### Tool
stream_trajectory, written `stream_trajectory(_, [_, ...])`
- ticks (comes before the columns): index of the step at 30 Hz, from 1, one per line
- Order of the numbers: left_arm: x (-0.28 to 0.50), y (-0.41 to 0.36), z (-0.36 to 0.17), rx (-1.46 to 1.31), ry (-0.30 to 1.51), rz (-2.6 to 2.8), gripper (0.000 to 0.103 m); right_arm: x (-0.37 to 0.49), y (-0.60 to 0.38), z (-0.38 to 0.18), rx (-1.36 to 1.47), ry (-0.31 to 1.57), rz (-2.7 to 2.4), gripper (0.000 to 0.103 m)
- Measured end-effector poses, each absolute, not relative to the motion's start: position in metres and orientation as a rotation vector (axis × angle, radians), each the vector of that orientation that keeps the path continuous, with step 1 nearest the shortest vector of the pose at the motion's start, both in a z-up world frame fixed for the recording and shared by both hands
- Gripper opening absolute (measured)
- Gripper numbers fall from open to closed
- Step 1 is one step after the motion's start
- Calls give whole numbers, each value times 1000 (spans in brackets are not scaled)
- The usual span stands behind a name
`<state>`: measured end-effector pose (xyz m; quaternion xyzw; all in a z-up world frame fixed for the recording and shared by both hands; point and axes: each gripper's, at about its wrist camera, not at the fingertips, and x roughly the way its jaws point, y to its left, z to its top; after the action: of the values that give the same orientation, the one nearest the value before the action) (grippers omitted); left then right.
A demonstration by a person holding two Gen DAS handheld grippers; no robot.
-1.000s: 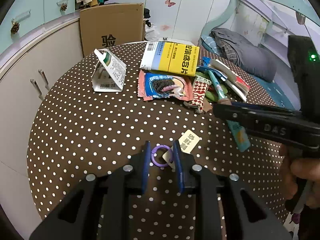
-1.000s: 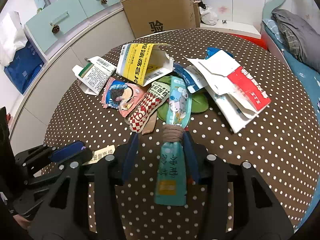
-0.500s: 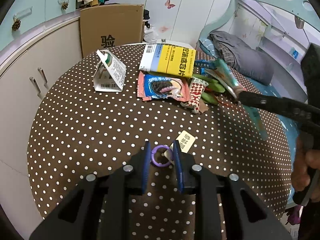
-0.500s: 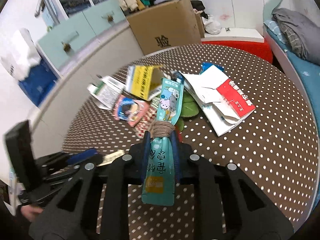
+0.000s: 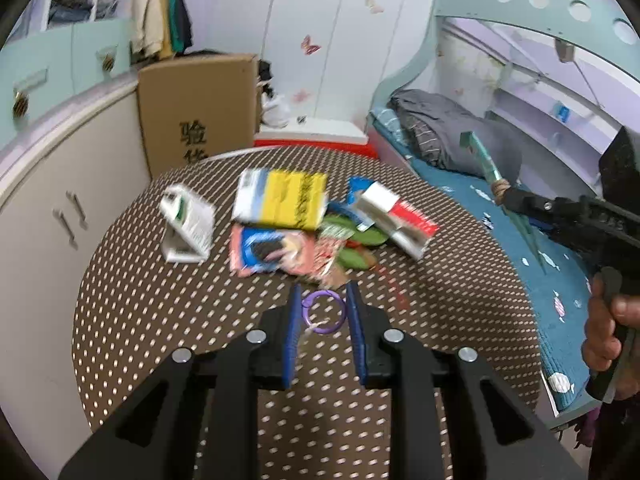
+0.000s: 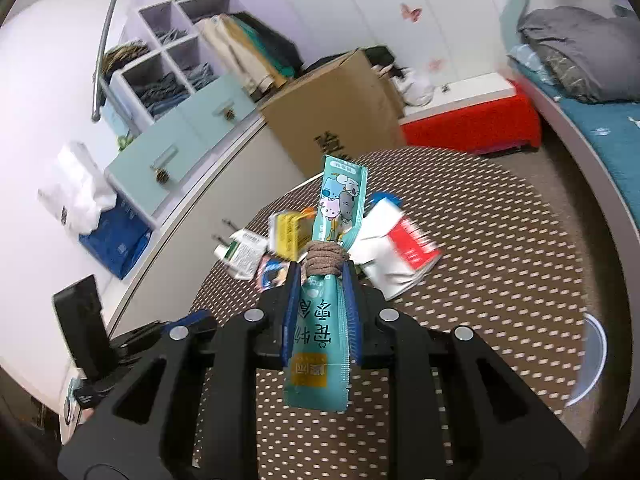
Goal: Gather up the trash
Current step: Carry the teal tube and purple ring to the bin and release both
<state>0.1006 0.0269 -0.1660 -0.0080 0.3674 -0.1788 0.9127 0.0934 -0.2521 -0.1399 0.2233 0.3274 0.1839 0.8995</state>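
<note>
My right gripper (image 6: 319,280) is shut on a teal snack packet (image 6: 325,320) tied with a brown band, held up above the dotted table (image 6: 500,280); the packet also shows in the left wrist view (image 5: 482,156). My left gripper (image 5: 323,304) is shut on a purple ring (image 5: 323,312), lifted above the table. Trash lies on the table: a yellow box (image 5: 286,200), a white carton (image 5: 188,226), a cookie wrapper (image 5: 268,252), green wrappers (image 5: 356,256) and a red-and-white box (image 5: 396,220).
A cardboard box (image 5: 200,120) stands behind the table. Cabinets (image 5: 48,200) run along the left. A bed with a blue sheet (image 5: 540,264) is at the right. A pale round rim (image 6: 592,364) shows past the table's right edge.
My right gripper has lifted the teal packet up and to the right, off the table. My left gripper has risen with the purple ring; the paper tag is out of sight.
</note>
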Motion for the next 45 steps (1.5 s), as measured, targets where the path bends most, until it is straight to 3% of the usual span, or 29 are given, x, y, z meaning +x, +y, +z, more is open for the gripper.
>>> stream_trajectory(11, [132,-90,-118,3,710,-602,22,75,-392,-154,510,636,95,21])
stream_trajectory(18, [156,-192,-127,35,760,-729,22,85,-485,-241,641,790,-80,21])
stream_trajectory(26, [178,-311,-179,92,907,-844,22,102,-544,-358,815,945,-158,24])
stream_trajectory(27, [179,-323,-186,100,926,-854,22,103,-553,-377,855,977,-165,34])
stream_trajectory(29, [184,-349,-204,126,968,-858,22,100,-567,-404,911,1012,-216,66])
stream_trajectory(33, [192,-393,-246,200,1061,-853,22,77,-589,-416,998,980,-294,69])
stream_trajectory(39, [198,-439,-300,288,1210,-849,22,40,-610,-379,1017,847,-335,80])
stream_trajectory(40, [199,-443,-303,309,1222,-846,27,35,-611,-371,1011,826,-340,81])
stream_trajectory(41, [200,-445,-303,306,1215,-872,39,29,-612,-362,1006,801,-342,82])
stream_trajectory(42, [200,-448,-302,326,1204,-857,77,26,-612,-355,1004,785,-345,85])
stream_trajectory(43, [201,-448,-301,343,1184,-832,94,24,-613,-350,1001,769,-349,86])
stream_trajectory(45, [199,-446,-294,343,1152,-825,94,18,-613,-338,992,739,-357,91])
